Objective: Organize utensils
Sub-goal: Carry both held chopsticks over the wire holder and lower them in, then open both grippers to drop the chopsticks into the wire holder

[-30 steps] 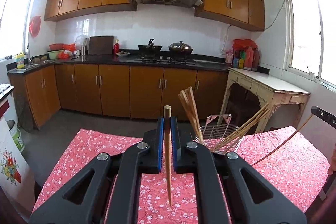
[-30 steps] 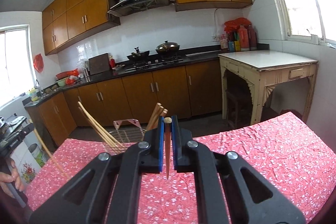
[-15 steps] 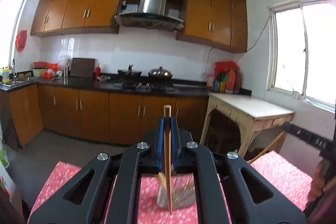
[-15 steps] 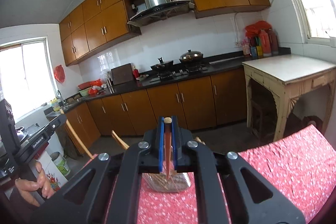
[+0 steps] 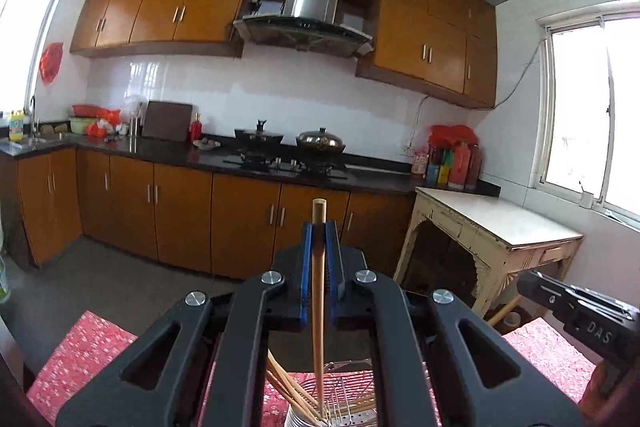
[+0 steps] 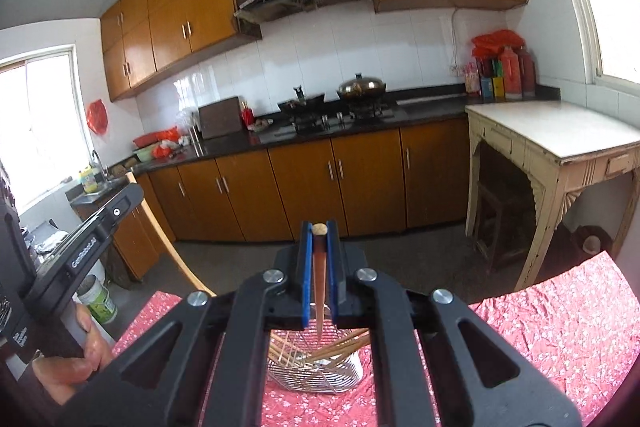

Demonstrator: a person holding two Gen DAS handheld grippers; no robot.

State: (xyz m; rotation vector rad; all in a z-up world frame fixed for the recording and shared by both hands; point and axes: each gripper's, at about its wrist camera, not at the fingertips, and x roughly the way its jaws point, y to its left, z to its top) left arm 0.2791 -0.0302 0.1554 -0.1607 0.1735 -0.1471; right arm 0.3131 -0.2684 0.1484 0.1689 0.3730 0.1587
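Note:
My left gripper (image 5: pixel 319 227) is shut on a wooden chopstick (image 5: pixel 318 311) that stands upright between its blue pads, its lower end over the wire utensil basket (image 5: pixel 344 403). Several chopsticks lean in that basket. My right gripper (image 6: pixel 319 229) is shut on another wooden chopstick (image 6: pixel 319 291), whose pointed tip hangs just above the wire basket (image 6: pixel 316 367) on the red flowered tablecloth (image 6: pixel 552 327). In the right wrist view the left gripper's body (image 6: pixel 80 247) sits at the left with its chopstick (image 6: pixel 168 243) slanting down. The right gripper's body (image 5: pixel 576 311) shows at the right edge of the left wrist view.
A hand (image 6: pixel 76 355) grips the left tool's handle. Beyond the table stand brown kitchen cabinets (image 5: pixel 180 211), a stove with pots (image 5: pixel 288 147), and a cream side table (image 6: pixel 560 143) at the right. A white bucket (image 6: pixel 98 301) stands on the floor at the left.
Both grippers have risen and closed in over the basket, each keeping its chopstick. The basket has slid from ahead of the fingers to below them, and the tablecloth has dropped low in both views.

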